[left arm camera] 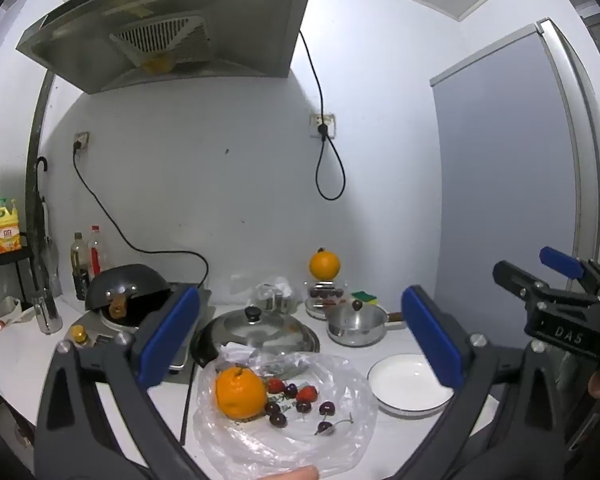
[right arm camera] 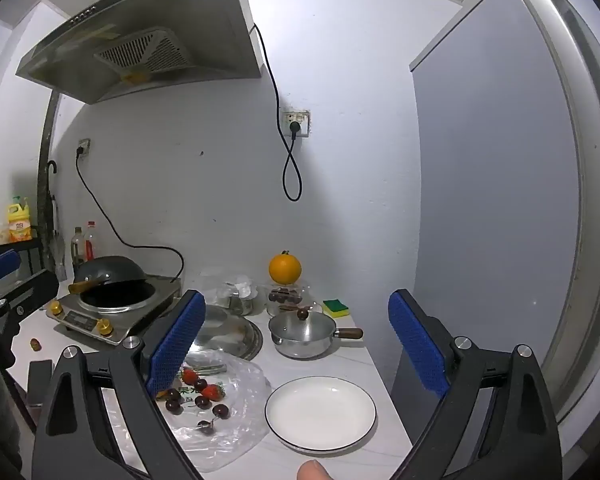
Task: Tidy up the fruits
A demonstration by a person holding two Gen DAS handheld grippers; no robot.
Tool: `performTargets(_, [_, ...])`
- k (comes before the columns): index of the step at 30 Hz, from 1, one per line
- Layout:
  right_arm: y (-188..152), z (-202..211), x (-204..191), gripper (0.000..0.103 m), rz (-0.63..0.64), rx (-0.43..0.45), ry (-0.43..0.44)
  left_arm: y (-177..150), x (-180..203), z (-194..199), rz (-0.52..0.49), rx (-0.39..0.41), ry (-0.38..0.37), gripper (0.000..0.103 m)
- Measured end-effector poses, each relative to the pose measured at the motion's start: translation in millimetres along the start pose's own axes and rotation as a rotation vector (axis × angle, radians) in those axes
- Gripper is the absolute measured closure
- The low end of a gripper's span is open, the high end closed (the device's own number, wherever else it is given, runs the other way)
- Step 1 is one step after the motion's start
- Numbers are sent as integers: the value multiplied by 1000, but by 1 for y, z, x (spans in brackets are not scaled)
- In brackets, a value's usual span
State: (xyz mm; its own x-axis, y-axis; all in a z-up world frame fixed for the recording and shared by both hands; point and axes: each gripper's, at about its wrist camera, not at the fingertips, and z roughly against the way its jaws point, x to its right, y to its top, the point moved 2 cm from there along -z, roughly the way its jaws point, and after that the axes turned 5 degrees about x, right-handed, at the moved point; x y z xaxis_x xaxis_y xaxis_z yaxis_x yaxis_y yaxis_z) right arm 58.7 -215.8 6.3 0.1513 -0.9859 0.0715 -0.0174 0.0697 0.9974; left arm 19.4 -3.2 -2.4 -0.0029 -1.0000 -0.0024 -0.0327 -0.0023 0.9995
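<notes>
A clear plastic bag (left arm camera: 332, 432) lies spread on the white counter, holding an orange (left arm camera: 239, 391), two strawberries (left arm camera: 307, 393) and several dark cherries (left arm camera: 326, 408). To its right stands an empty white plate (left arm camera: 410, 386), also in the right wrist view as the plate (right arm camera: 320, 412) beside the bag (right arm camera: 240, 420). A second orange (left arm camera: 324, 265) rests on a glass jar at the back. My left gripper (left arm camera: 300, 340) hovers open above the bag with nothing between its pads. My right gripper (right arm camera: 296, 340) is open too, level over the plate and bag, empty.
A lidded steel saucepan (left arm camera: 356, 322), a glass pan lid (left arm camera: 256, 330) and a wok on an induction cooker (left arm camera: 124, 292) crowd the back of the counter. Bottles (left arm camera: 85, 264) stand at the left wall. A grey door (left arm camera: 508, 168) bounds the right. A sponge (right arm camera: 336, 307) lies behind the saucepan.
</notes>
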Motion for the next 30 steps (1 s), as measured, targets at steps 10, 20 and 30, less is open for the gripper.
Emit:
performTargets(10, [-3,0,0,8,-9,-10,1,-3,-7,-9,24,-33,-4,1])
performTargets(20, [1,0,-1,8,-14,-12,3,-2,-7,-7,17,-24,-17,1])
performTargets(30, [1,-1,-2,8,-11,-16,11,-1,-7,-7,15,-22,-8,1])
